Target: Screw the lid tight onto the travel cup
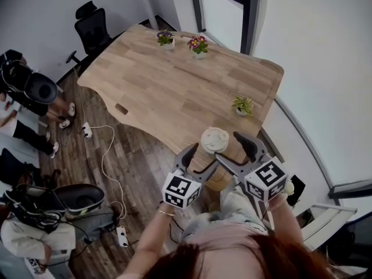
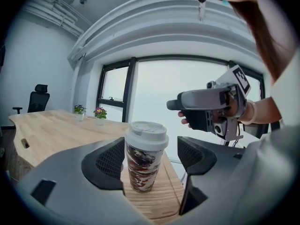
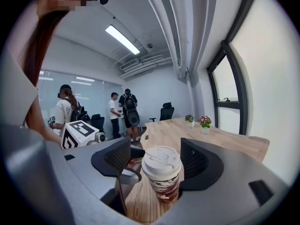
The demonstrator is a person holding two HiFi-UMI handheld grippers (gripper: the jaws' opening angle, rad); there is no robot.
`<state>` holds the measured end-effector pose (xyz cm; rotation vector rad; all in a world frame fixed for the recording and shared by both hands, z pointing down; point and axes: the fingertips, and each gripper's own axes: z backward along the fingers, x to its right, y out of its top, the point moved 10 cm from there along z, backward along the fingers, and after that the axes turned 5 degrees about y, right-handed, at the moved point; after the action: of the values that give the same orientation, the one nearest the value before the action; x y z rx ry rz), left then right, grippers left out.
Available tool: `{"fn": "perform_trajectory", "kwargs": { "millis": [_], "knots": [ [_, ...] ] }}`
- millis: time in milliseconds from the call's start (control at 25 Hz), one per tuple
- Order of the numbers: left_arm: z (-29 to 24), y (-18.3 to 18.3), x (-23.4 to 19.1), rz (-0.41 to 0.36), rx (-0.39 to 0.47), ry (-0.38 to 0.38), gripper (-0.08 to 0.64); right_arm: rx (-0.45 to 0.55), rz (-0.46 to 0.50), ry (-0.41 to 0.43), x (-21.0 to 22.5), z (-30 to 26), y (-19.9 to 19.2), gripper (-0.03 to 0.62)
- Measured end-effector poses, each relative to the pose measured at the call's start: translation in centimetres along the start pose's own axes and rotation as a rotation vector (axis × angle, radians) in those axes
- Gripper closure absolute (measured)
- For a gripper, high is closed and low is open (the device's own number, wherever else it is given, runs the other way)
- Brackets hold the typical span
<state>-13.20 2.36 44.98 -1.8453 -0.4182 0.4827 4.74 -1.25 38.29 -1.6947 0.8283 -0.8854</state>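
At lower centre-left of the head view, we are holding the left gripper (image 1: 200, 159) with its jaws spread, pads clear of the travel cup (image 2: 142, 167). The cup is standing upright at the wooden table's (image 1: 174, 86) near end, white lid (image 1: 214, 139) seated on top. Further right, the right gripper (image 1: 235, 151) is likewise gaping and empty. We are recommending one clamp low on the body, the other centred squarely on the lid rim.
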Motion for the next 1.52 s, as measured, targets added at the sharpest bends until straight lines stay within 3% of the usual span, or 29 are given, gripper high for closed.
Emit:
{"fn": "perform_trajectory", "kwargs": {
  "millis": [400,720,1040,1240,1520],
  "knots": [
    [-3.0,-1.4,-1.3,-0.031,-0.069,-0.054,0.212,-0.121,0.026,0.109,2.1,-2.8,-1.6,0.253],
    [-4.7,-2.2,-1.9,-0.058,-0.094,-0.164,0.206,-0.206,0.038,0.205,3.6,-4.6,-2.6,0.232],
    [-5.6,-2.1,-2.1,-0.142,-0.116,-0.220,0.207,-0.257,0.049,0.292,4.3,-5.9,-2.9,0.230],
    [-5.4,-2.4,-1.7,-0.127,-0.089,-0.161,0.206,-0.234,0.045,0.253,4.1,-5.8,-3.1,0.230],
    [-5.3,-2.8,-0.3,-0.080,-0.052,-0.021,0.207,-0.222,0.100,0.039,2.1,-5.5,-3.6,0.230]
  ]
}}
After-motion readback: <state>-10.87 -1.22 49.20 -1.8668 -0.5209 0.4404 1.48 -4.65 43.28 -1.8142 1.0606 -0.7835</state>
